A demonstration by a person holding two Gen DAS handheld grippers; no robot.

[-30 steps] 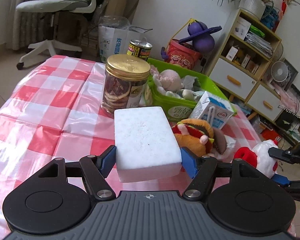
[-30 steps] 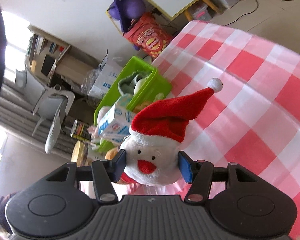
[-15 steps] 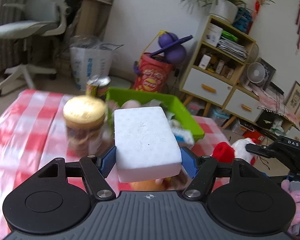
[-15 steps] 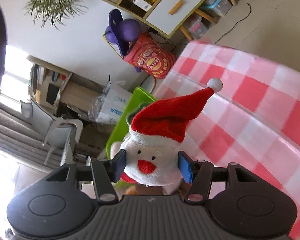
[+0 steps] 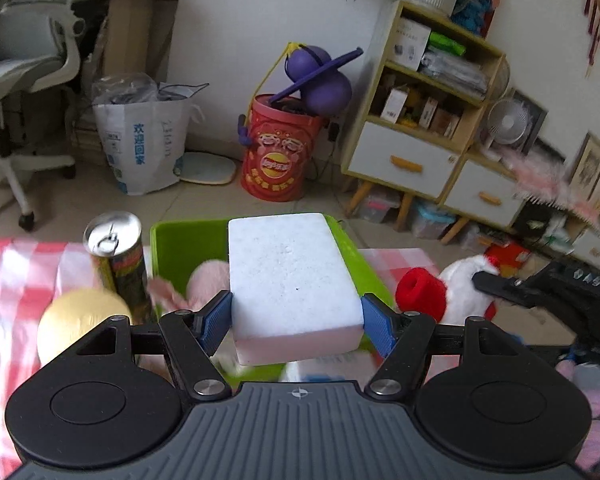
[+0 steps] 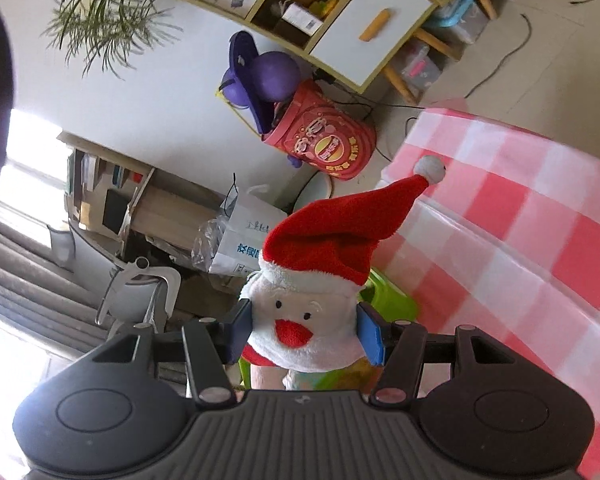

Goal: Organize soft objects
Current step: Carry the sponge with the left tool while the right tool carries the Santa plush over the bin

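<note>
My left gripper (image 5: pixel 296 326) is shut on a white foam block (image 5: pixel 290 280) and holds it in the air above the green bin (image 5: pixel 176 246). A pink plush (image 5: pixel 208 284) lies in the bin. My right gripper (image 6: pixel 304 334) is shut on a Santa plush (image 6: pixel 316 276) with a red hat, held in the air over the bin's corner (image 6: pixel 392 300). The Santa plush also shows at the right of the left wrist view (image 5: pixel 452 284).
A drink can (image 5: pixel 114 248) and a gold-lidded jar (image 5: pixel 80 320) stand left of the bin on the red-checked tablecloth (image 6: pixel 520 240). A milk carton (image 5: pixel 328 368) shows under the block. Beyond the table are a red bucket (image 5: pixel 280 152), a shelf unit (image 5: pixel 428 120) and an office chair (image 5: pixel 28 72).
Both grippers have risen and moved forward over the table with their loads. The bin now lies under the foam block, and the jar has slid to the lower left.
</note>
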